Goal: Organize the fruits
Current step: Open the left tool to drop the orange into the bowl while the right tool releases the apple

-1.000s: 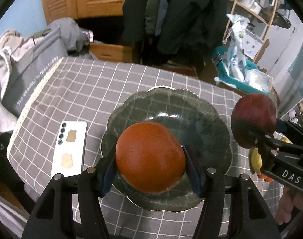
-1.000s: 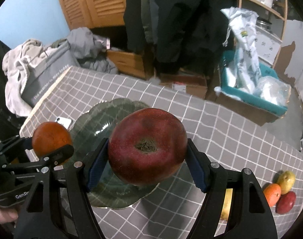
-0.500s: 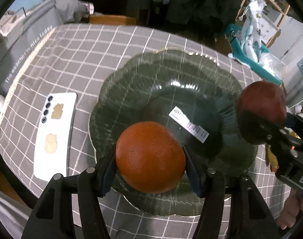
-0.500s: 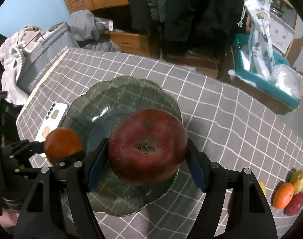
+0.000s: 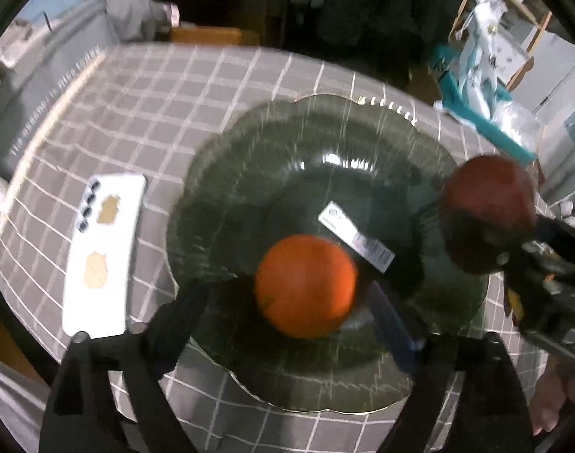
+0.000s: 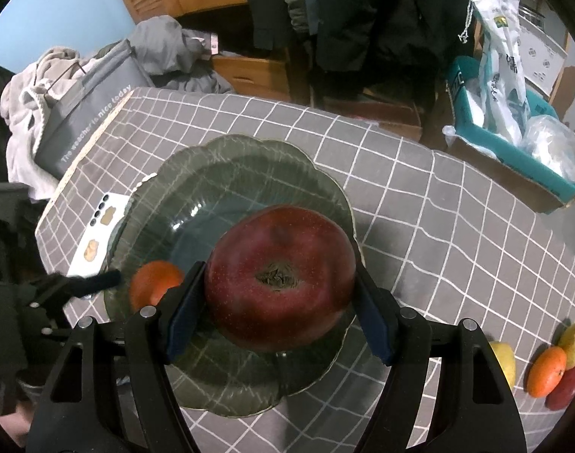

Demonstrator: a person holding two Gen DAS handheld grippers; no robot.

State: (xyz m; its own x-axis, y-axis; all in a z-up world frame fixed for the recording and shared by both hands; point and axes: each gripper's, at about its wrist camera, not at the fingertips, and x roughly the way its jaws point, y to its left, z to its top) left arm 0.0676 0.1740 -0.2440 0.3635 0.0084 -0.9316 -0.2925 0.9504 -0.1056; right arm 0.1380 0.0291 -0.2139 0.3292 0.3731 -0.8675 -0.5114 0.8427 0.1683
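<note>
An orange [image 5: 306,285] lies in the near part of the dark green scalloped plate [image 5: 287,151]. My left gripper [image 5: 291,288] straddles it with its jaws opening; the pads stand off the fruit, with a gap showing on the left side. My right gripper [image 6: 280,271] is shut on a large red apple [image 6: 280,279] and holds it just above the plate's [image 6: 212,173] right half. The apple [image 5: 487,204] also shows at the right of the left wrist view, and the orange [image 6: 155,287] at the left of the right wrist view.
A white phone [image 5: 102,256] lies left of the plate on the grey checked cloth. Several more fruits, among them an orange one [image 6: 546,372] and a red one [image 6: 565,387], sit at the table's right edge. A grey bag [image 6: 87,120] and a teal box [image 6: 514,151] stand beyond the table.
Both grippers have come down over the plate. The left jaws have spread away from the orange, which now rests on the plate. The right grip on the apple is unchanged.
</note>
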